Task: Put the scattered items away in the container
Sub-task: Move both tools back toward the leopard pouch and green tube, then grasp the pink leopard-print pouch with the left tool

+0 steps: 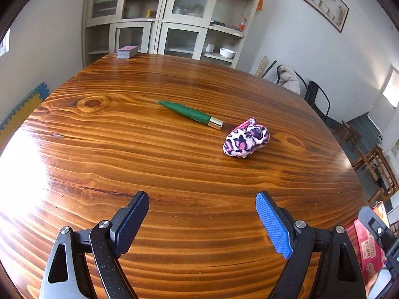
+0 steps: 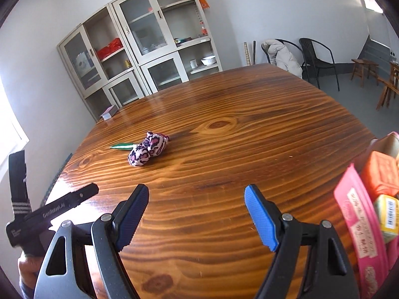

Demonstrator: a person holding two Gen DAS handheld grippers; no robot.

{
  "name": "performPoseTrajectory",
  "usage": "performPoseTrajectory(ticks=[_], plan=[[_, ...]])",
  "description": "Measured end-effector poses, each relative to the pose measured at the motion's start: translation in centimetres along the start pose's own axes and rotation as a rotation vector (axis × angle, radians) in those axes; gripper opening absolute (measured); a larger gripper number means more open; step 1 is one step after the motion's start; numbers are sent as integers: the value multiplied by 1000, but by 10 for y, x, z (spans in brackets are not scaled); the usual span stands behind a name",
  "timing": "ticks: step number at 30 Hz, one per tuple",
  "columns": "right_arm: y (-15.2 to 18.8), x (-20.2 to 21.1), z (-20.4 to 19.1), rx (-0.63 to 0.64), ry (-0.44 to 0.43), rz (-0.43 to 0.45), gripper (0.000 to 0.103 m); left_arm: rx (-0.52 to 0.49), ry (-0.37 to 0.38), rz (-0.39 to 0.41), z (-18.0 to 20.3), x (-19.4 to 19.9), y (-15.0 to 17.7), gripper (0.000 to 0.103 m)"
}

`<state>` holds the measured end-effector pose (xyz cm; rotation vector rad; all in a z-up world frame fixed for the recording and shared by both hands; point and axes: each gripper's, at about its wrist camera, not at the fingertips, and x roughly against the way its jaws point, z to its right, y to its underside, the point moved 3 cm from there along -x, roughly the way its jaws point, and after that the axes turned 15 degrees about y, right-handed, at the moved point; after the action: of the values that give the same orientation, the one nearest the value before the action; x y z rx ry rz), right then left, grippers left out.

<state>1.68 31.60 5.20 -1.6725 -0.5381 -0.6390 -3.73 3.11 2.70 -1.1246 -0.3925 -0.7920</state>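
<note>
The small bundle of fluffy pink, white and purple leopard-print cloth (image 1: 246,138) lies on the glossy round wooden table (image 1: 124,149), out beyond both claws and touching neither. It looks light, soft and squashy, so it should give under the pads and not slip; a pinch across its bulging middle seems the safest hold, since a loose fold at the edge could unroll. Just beside it lies the slim green tapered tube with a shiny gold cap (image 1: 190,113), apart from the cloth in the left wrist view though partly hidden behind it in the right one. The tube looks stiff, light and smooth, likely to roll or slide, and is best taken across its thicker end near the cap. The left gripper (image 1: 202,225) stands wide open with nothing between its blue ribbed pads, and the right gripper (image 2: 197,215) is likewise spread and empty, both over bare wood. At the right edge sits the pink container (image 2: 359,224), already holding orange and yellow-green packets; its printed label and a barcode show, but the writing is too small to read. The left tool's black body reads "GenRobot.AI". A deck of cards (image 1: 127,51) rests at the far rim.
</note>
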Motion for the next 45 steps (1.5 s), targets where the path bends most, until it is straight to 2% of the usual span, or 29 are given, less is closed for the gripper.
performPoseTrajectory(ticks=[3,9,14,21,27,40,42,44,45], plan=[[3,-9,1,-13,0,-14,82,-8,-8,-19,-1,-8,0,89],[15,-25,10,-17,18,-106,82,-40,-1,-49,9,-31,-8,89],[12,-17,17,-40,12,-82,82,-119,-23,-49,22,-51,-28,89],[12,-19,22,-52,15,-97,82,-152,14,-87,29,-89,-50,89],[13,-22,21,-46,8,-113,82,-150,12,-139,24,-123,-65,89],[19,-27,11,-18,1,-137,82,-188,-32,-154,28,-157,-72,89],[19,-26,10,-10,6,-130,82,-217,-40,-153,31,-157,-69,76],[19,-26,8,-1,16,-118,82,-234,-37,-155,35,-156,-68,54],[19,-26,8,5,20,-113,82,-230,-28,-156,35,-154,-67,50]])
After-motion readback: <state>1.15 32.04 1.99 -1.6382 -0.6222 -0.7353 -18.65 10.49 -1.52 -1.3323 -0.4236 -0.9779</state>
